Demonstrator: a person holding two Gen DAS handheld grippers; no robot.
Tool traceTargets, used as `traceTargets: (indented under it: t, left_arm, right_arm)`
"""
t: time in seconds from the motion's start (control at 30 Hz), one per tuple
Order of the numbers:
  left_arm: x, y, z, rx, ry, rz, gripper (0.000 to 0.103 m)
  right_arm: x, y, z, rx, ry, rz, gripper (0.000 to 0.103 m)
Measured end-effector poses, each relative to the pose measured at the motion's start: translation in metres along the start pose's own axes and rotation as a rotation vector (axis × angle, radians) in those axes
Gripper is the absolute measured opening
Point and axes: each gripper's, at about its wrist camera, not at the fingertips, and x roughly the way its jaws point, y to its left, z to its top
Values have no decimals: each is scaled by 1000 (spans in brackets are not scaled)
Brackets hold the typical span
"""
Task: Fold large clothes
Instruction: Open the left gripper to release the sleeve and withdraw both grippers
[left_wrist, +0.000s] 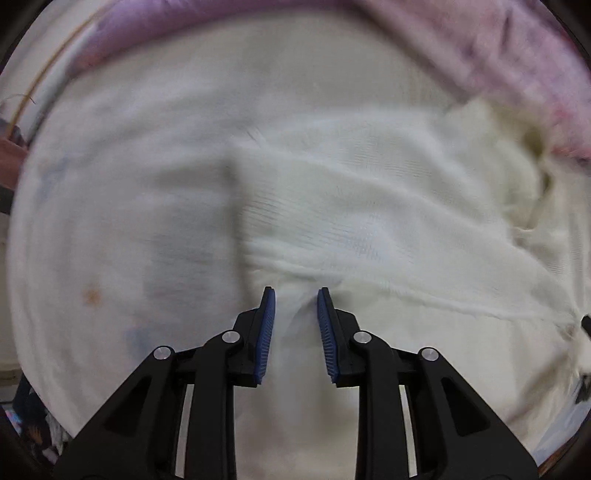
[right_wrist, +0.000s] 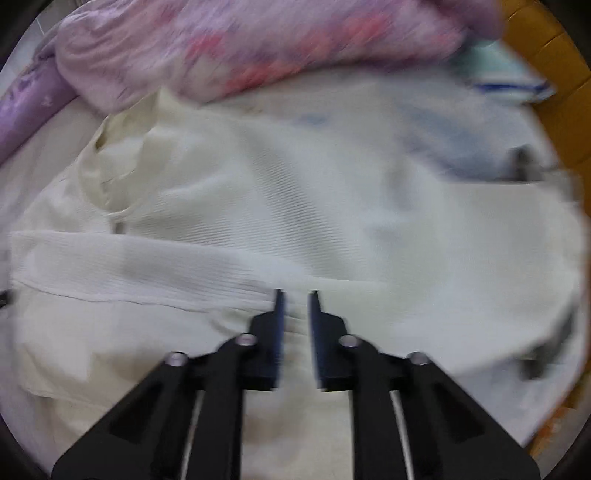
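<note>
A large white ribbed knit garment (left_wrist: 351, 206) lies spread over a white bed sheet; it also fills the right wrist view (right_wrist: 266, 206). My left gripper (left_wrist: 296, 295) has its blue-padded jaws closed on a bunched fold of the garment's lower edge, with cloth puckered between the pads. My right gripper (right_wrist: 295, 297) pinches the same garment at its hem, with cloth between its narrow-set jaws. The hem stretches as a taut line between the two grippers. The garment's neck opening (right_wrist: 110, 155) lies to the far side. Both views are blurred by motion.
A pink and purple quilt (right_wrist: 280, 44) is piled along the far side of the bed, also seen in the left wrist view (left_wrist: 498, 48). A cardboard box (right_wrist: 554, 74) stands at the far right. A light blue item (right_wrist: 498, 70) lies by the quilt.
</note>
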Motion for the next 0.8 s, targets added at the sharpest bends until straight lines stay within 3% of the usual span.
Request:
traceTargets:
  t: [0.03,0.07,0.13,0.23,0.3,0.33,0.4,0.5,0.63,0.7,0.8]
  left_arm:
    - [18,-6,2,19,17,38,21]
    - [19,-11,0,40,-13,65,22]
    - [9,-20,-13,122,-38,129,21]
    - [-6,-13,-54,147,15,103,21]
    - [-1,-6,-82,132,64,86,21]
    - [6,-2,-95,110,51,76,21]
    - [9,-2,-104,101,-7,84,21]
    - [4,-8,-100,114,19,125,21]
    - [-10,-1,-96,72,36,61,28]
    - [-21,-2,-100,74,28,70,31]
    - [-38,-5,-103,72,18,62,38]
  right_arm:
    - [19,0,-1,3,47,4,2]
    - [26,-3,0,9,15,15,0]
    - [16,-3,-1,10,48,15,0]
    - [-3,-3,-31,11,162,90,1]
    - [-3,1,-53,-39,159,67,1]
    - [8,0,-63,-39,162,68,1]
    - [16,-4,-71,11,127,75,0]
    - [4,-3,-73,18,157,54,1]
    - [-18,-9,-81,58,132,101,11]
    - [-33,-13,-85,75,111,108,37]
    - [-53,-16,-91,77,79,104,38]
